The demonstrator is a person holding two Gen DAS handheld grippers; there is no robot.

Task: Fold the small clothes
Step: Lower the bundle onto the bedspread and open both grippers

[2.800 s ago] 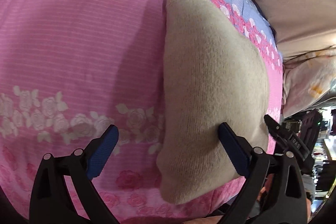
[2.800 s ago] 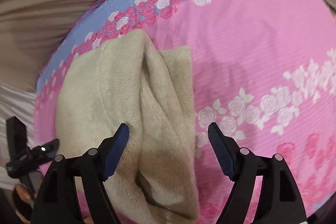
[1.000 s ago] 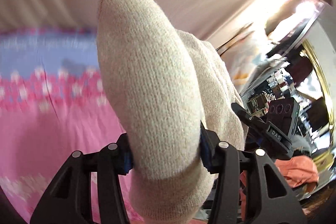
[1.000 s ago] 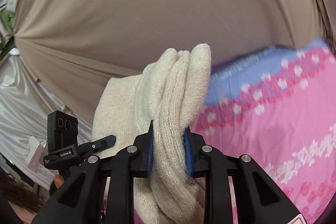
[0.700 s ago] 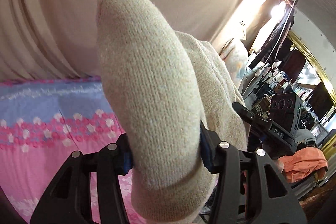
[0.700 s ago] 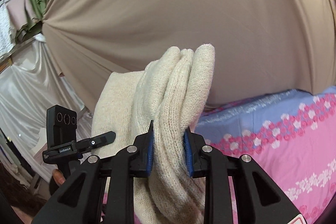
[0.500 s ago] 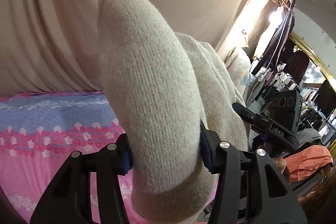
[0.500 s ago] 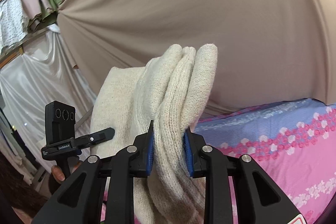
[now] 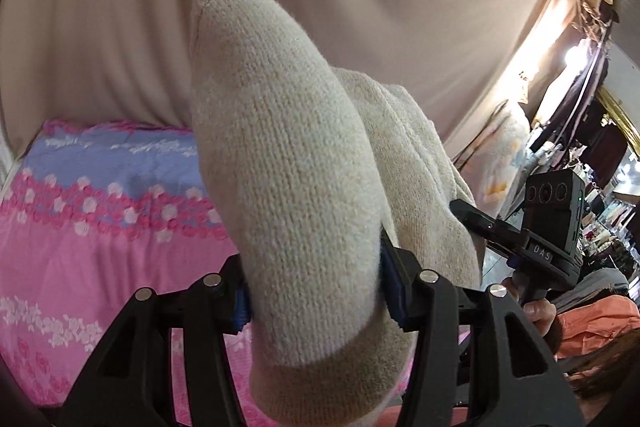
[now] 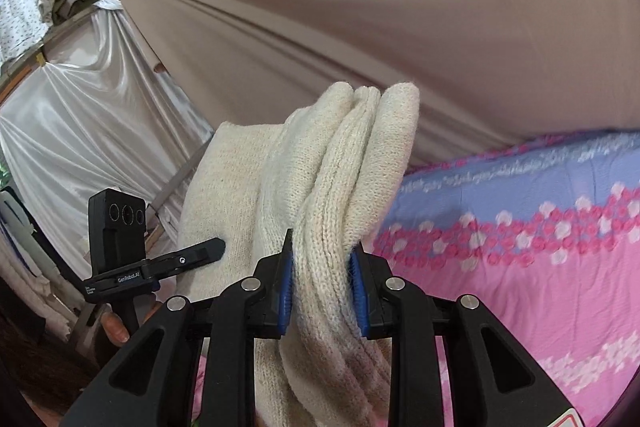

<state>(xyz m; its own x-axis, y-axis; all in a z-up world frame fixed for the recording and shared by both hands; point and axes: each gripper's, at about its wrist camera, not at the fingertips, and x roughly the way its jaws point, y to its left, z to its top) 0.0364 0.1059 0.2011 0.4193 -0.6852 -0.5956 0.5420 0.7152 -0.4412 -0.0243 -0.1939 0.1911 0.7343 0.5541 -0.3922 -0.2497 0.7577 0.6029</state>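
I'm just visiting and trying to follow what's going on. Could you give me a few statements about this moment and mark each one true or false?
1. Both grippers are clamped on the cream knitted garment. True: the left gripper and the right gripper each pinch it.
2. The garment lies flat on the bedspread. False: it is held up above the pink floral bedspread.
3. The bedspread is plain green. False: pink and blue with flowers.
4. A beige curtain hangs behind the bed. True.
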